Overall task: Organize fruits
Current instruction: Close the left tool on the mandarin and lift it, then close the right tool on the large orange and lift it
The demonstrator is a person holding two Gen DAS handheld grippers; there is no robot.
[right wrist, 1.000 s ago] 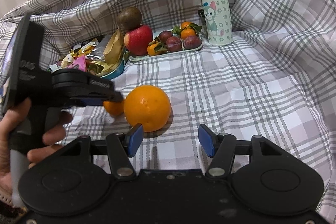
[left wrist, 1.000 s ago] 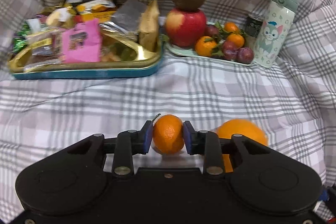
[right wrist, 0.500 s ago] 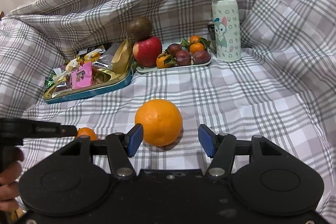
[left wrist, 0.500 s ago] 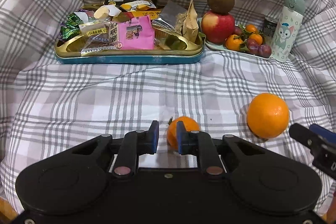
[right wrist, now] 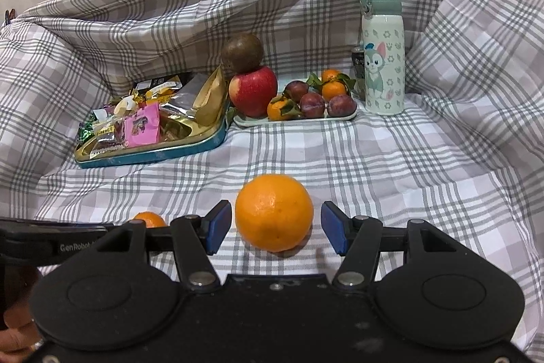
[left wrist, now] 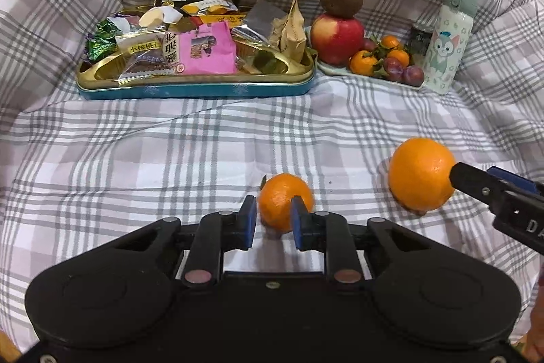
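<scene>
Left gripper (left wrist: pixel 271 221): its jaws have just been opening slightly and are set narrowly apart; nothing is pinched, since the small mandarin (left wrist: pixel 285 202) lies on the cloth just past the blue pads (left wrist: pixel 247 220), overlapped by the right-hand pad in the left wrist view (contact there cannot be judged).

Right gripper (right wrist: pixel 274 228): its jaws are spread wide, with nothing clamped; the large orange (right wrist: pixel 274 212) is seen between the two blue pads, a gap showing on each side.

Large orange: it is rested on the checked cloth (right wrist: pixel 391 165), to the right of the left gripper and near the small mandarin but apart from it.

Fruit plate (right wrist: pixel 295 121): it is placed well ahead of both grippers, a red apple (right wrist: pixel 253 94) with a brown round fruit (right wrist: pixel 242 52) balanced on top at its left end, small mandarins and dark plums beside them.

Snack tin (left wrist: pixel 193 89): it is set ahead and to the left of the left gripper, touching or nearly touching the plate's left end (filled with wrapped packets).

Bottle (right wrist: pixel 382 50): it is stood upright just right of the plate, a dark can partly hidden behind it.

Person: part of a hand (right wrist: pixel 15 325) is seen at the lower left of the right wrist view, behind the left gripper's body.
</scene>
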